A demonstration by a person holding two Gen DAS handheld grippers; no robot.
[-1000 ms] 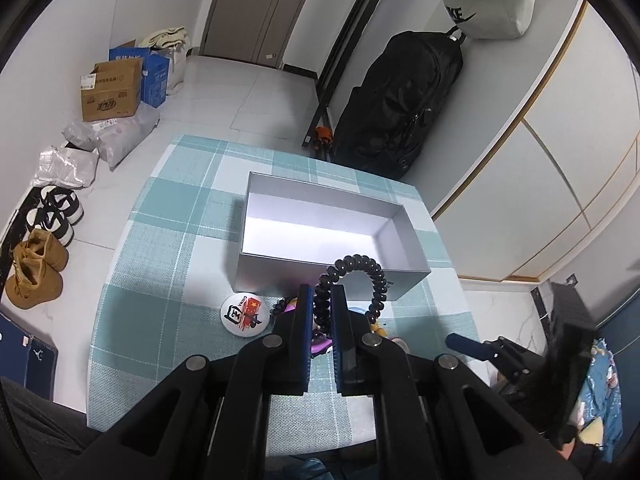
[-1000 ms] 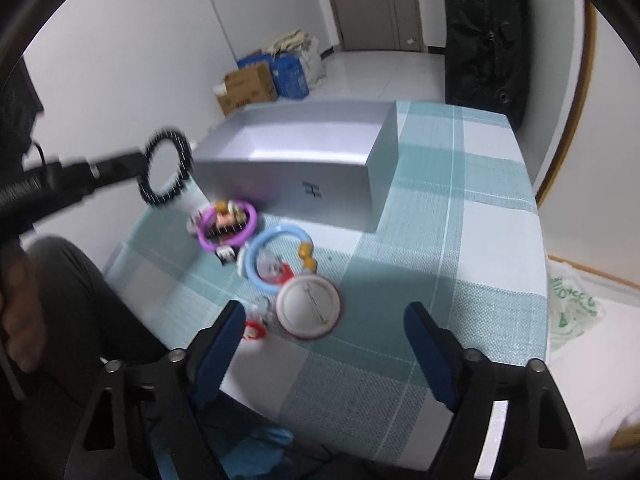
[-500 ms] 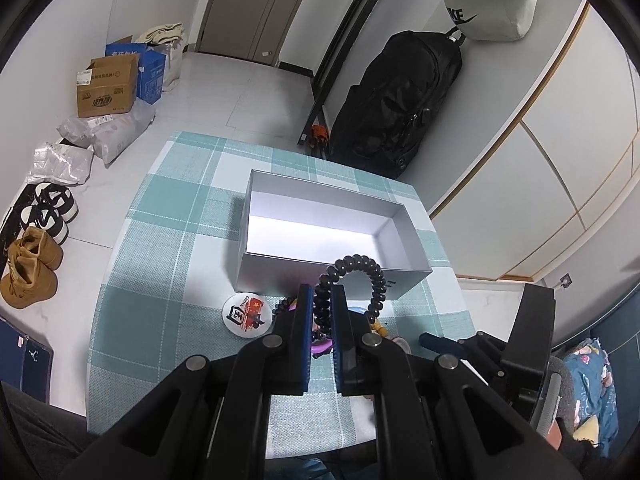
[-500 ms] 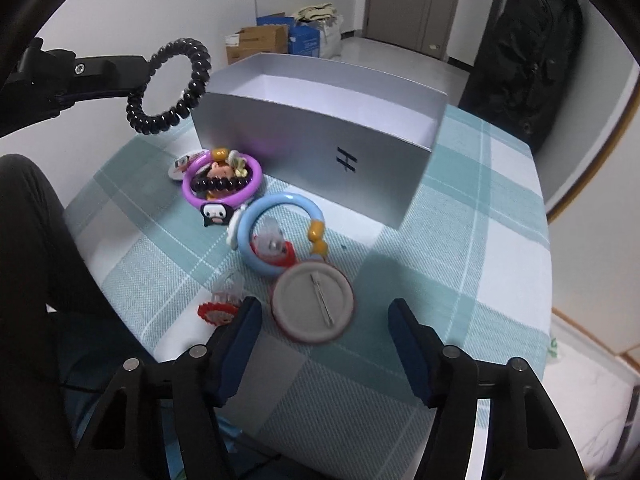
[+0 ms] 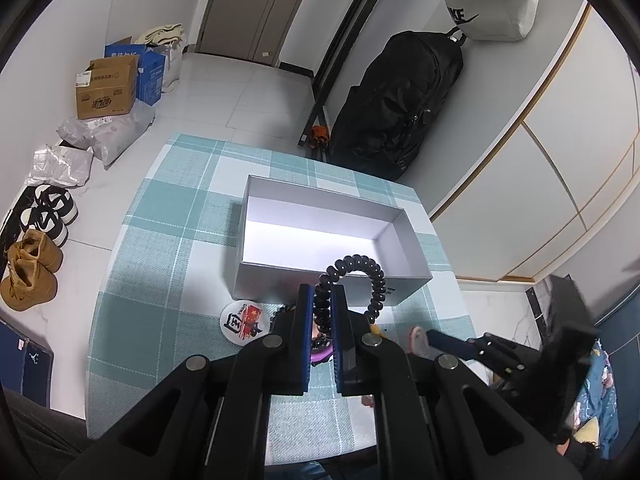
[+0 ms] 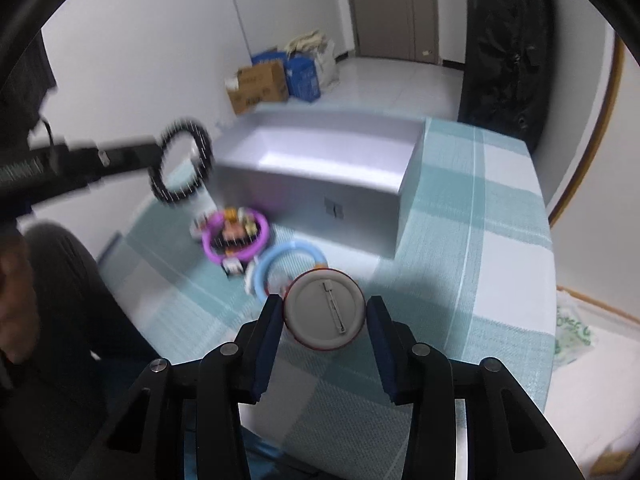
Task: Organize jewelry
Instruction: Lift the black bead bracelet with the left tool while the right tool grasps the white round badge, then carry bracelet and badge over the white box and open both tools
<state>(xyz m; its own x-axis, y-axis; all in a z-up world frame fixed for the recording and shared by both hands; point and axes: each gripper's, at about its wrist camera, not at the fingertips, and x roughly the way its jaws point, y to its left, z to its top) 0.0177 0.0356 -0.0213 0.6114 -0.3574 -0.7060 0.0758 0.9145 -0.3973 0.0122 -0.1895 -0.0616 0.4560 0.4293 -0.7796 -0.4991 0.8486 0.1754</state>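
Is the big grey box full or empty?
Empty. The left wrist view looks down into the open grey box and shows only its bare white floor; the black bead bracelet hangs from the left claw, outside it.

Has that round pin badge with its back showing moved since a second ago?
Yes. The badge was lying below the blue ring on the tablecloth; now it sits between the closing right hand-held gripper's jaws.

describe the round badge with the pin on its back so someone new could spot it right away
Start at the open grey cardboard box on the teal checked tablecloth. Nearer the camera than its front wall, the right gripper is closing on the round pin-back badge. Unlike the purple ring and blue ring beside it, it is a solid grey disc with a metal pin and red rim.
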